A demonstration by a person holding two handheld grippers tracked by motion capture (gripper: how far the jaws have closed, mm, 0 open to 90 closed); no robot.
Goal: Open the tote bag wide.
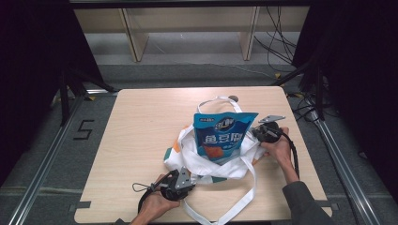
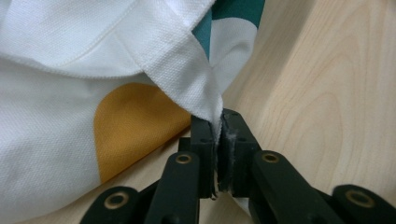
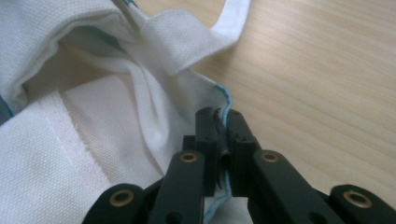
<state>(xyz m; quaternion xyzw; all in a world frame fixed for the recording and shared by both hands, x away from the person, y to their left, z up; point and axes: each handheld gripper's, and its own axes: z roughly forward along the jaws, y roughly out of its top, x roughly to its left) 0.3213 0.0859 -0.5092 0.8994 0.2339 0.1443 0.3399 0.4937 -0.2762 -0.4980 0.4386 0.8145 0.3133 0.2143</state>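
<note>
both hand-held grippers (image 2: 217, 140) (image 3: 223, 135) pinch tote bag (image 1: 220, 164) edges.

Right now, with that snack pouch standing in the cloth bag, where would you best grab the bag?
At the rim of the bag, on opposite sides. The left gripper and right gripper each pinch a thin fabric edge there, coming in low over the table. That probably keeps the mouth open around the pouch.

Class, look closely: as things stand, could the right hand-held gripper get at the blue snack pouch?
Probably not yet: the right hand-held gripper is shut on the tote bag edge, beside the blue snack pouch.
</note>
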